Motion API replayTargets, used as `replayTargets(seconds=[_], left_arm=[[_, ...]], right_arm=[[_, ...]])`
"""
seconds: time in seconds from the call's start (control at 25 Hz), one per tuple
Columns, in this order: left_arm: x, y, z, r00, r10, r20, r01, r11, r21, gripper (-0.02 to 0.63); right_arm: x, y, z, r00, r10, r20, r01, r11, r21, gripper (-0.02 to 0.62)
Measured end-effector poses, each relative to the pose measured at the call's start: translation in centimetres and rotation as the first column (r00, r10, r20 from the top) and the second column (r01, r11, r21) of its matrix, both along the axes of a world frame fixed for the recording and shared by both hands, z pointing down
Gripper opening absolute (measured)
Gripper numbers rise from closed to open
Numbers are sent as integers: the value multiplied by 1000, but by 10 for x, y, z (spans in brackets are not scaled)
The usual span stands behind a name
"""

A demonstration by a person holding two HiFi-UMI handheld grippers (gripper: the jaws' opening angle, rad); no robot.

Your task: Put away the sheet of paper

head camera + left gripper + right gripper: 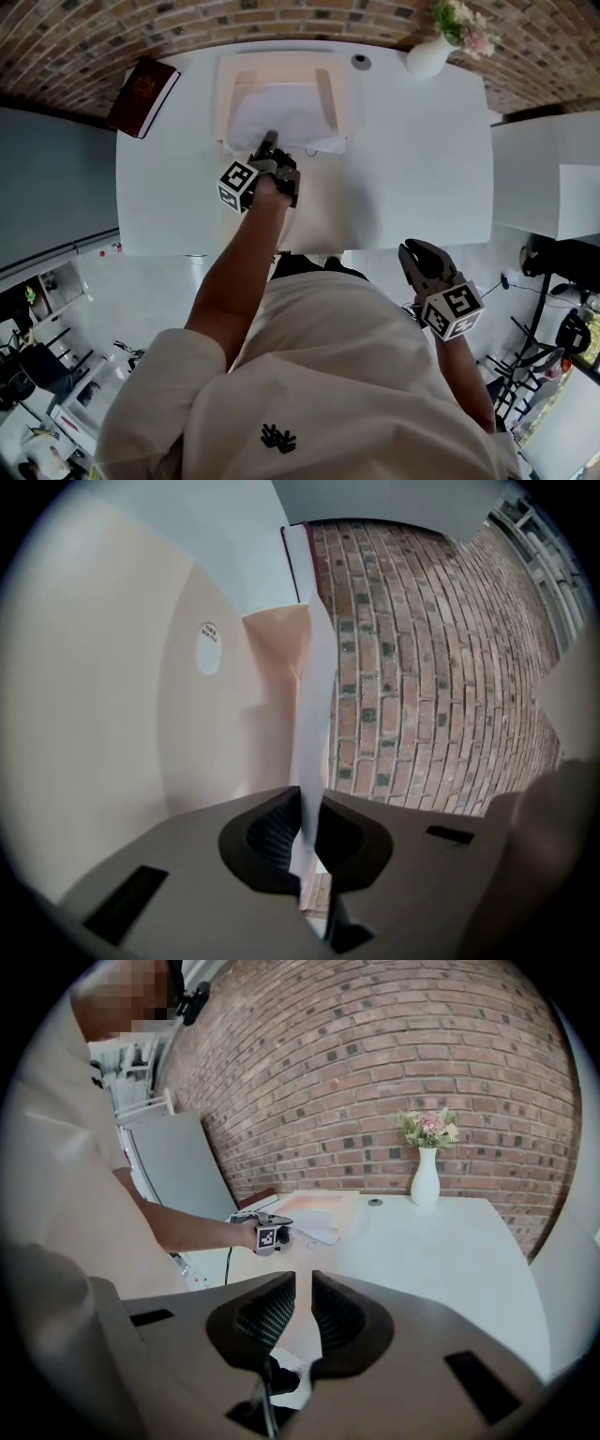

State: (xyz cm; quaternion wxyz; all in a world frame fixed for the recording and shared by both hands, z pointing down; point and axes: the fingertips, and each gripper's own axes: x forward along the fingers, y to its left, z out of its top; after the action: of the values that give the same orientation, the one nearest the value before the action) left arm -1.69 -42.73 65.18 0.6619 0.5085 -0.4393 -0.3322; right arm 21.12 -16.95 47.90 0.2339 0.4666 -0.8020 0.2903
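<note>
A white sheet of paper (281,117) lies partly in an open beige folder (230,94) at the far middle of the white table (422,159). My left gripper (269,142) is shut on the sheet's near edge. In the left gripper view the sheet (315,705) runs edge-on out of the closed jaws (309,829), with the beige folder (187,742) to its left. My right gripper (413,251) hangs off the table's near edge beside the person's body. Its jaws (303,1283) stand a little apart with nothing between them.
A dark red book (142,97) lies at the table's far left corner. A white vase of flowers (433,52) and a small round grey object (361,62) stand at the far right. A brick wall (281,19) runs behind the table.
</note>
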Motion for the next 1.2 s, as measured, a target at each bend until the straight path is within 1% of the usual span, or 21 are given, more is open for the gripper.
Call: replayTargets(seconds=[0.16, 0.28, 0.44, 0.6, 0.84, 0.96, 1.0, 1.08, 1.12, 1.2], left_arm=[[-2, -18, 3, 1000, -7, 24, 7, 1000, -2, 23], [3, -31, 4, 999, 3, 35, -3, 1000, -6, 23], [7, -41, 7, 999, 14, 47, -13, 1000, -18, 23], [7, -49, 10, 998, 11, 66, -9, 999, -32, 23], [7, -51, 14, 993, 35, 116, -28, 998, -59, 25], [9, -51, 12, 991, 40, 126, -32, 998, -62, 28], [10, -52, 12, 991, 42, 127, -34, 997, -65, 44], [12, -53, 10, 991, 47, 128, -38, 997, -72, 136], [12, -54, 10, 990, 50, 130, -40, 996, -79, 166], [14, -55, 9, 988, 60, 144, -46, 994, -101, 203]], right_arm=[[2, 7, 3, 1000, 8, -5, -8, 1000, -16, 77], [8, 12, 9, 1000, 18, -5, -18, 999, -35, 77], [7, 12, 9, 1000, 27, -6, -27, 999, -40, 77], [7, 10, 10, 1000, 31, 0, -31, 999, -38, 77], [10, 8, 11, 999, 37, 8, -37, 999, -34, 77], [11, 9, 11, 999, 36, 15, -36, 999, -31, 77], [11, 9, 11, 999, 36, 17, -36, 999, -29, 77], [12, 8, 9, 999, 37, 23, -37, 999, -22, 77], [12, 6, 7, 999, 38, 25, -38, 999, -16, 77], [10, 1, 1, 999, 42, 30, -42, 999, 1, 77]])
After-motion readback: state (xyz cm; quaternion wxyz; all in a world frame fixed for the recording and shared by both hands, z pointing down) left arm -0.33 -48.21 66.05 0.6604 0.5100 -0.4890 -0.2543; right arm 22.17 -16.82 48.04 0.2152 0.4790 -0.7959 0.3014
